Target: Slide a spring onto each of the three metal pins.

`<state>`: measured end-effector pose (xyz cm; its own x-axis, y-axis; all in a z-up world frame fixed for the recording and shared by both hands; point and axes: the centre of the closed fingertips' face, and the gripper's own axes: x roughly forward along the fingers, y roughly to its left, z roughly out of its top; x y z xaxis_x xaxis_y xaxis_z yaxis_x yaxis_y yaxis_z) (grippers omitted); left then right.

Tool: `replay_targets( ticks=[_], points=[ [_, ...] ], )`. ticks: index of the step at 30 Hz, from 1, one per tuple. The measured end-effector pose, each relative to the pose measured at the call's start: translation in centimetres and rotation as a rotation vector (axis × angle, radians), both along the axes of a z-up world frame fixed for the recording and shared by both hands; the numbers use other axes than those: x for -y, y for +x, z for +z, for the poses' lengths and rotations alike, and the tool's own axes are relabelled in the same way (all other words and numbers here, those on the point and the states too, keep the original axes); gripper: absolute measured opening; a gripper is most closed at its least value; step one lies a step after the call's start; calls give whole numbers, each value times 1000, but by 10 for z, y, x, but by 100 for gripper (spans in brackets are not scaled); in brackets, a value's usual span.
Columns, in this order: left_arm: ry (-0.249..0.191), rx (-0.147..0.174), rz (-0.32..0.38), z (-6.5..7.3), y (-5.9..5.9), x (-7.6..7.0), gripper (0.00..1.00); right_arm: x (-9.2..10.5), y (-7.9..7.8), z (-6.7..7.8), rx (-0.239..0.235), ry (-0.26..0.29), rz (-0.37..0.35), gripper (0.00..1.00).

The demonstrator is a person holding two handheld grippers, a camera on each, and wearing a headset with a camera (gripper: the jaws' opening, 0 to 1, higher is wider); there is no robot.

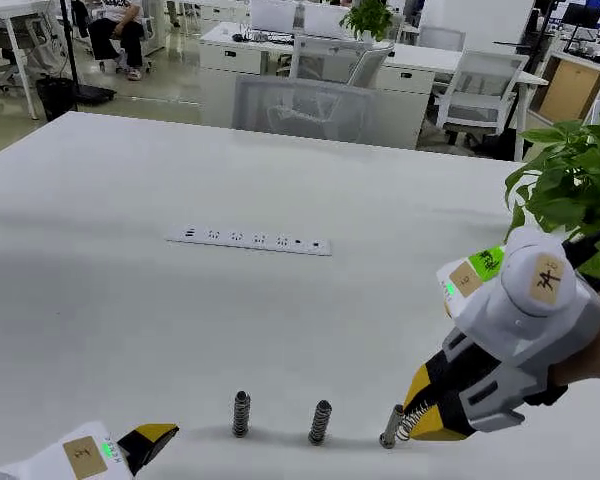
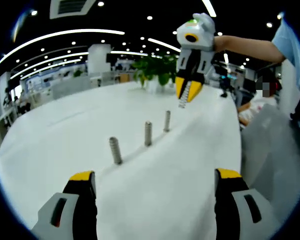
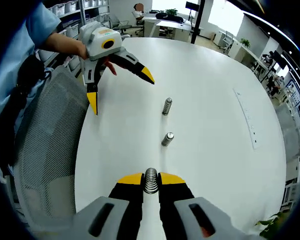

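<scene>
Left gripper (image 1: 152,438) idle; right gripper (image 1: 412,420) holds a spring (image 1: 408,424) just beside the bare pin (image 1: 391,428).
Head view: the other two pins (image 1: 241,413) already wear springs. Left gripper view: its jaws gape wide, empty. Right gripper view: jaws pinch the spring's side; light and bendy, it could pop free, so a gentle hold mid-length seems best.

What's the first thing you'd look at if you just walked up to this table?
Probably the right gripper near the front edge of the white table. Its yellow-tipped tongs pinch a little spring close to the bare right pin. Beside that, the middle pin and the left pin already wear springs, and the left gripper is off to the left with its tongs wide open.
</scene>
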<state>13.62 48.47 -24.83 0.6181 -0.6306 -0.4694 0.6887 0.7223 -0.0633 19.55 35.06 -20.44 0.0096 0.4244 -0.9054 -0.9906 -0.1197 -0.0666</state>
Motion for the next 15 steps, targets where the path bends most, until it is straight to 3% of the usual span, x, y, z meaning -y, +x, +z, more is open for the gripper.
replay_targets(
  ticks=[15],
  points=[
    [-4, 5, 13, 2, 4, -5, 100, 7, 27, -8, 75, -139, 83, 12]
  ],
)
